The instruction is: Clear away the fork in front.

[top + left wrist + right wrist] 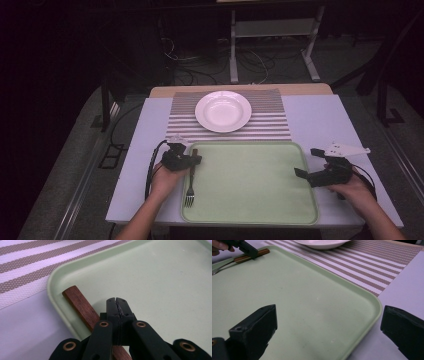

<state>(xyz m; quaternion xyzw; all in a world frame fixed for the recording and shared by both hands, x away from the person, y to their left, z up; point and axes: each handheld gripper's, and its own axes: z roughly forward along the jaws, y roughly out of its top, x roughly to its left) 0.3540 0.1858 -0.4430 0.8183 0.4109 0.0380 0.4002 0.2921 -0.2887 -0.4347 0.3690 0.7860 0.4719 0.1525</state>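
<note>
A fork with a brown wooden handle lies along the left side of the pale green tray, tines toward the person. My left gripper hovers just over the handle's far end; its jaws are pressed together with nothing between them, and the handle runs beneath it. In the right gripper view it sits on the handle at the far left. My right gripper is open wide at the tray's right edge, one jaw over the tray and one outside it.
A white plate rests on a striped placemat behind the tray. The tray stands on a pale table cover. Past the table's far edge are cables and a metal stand on the floor.
</note>
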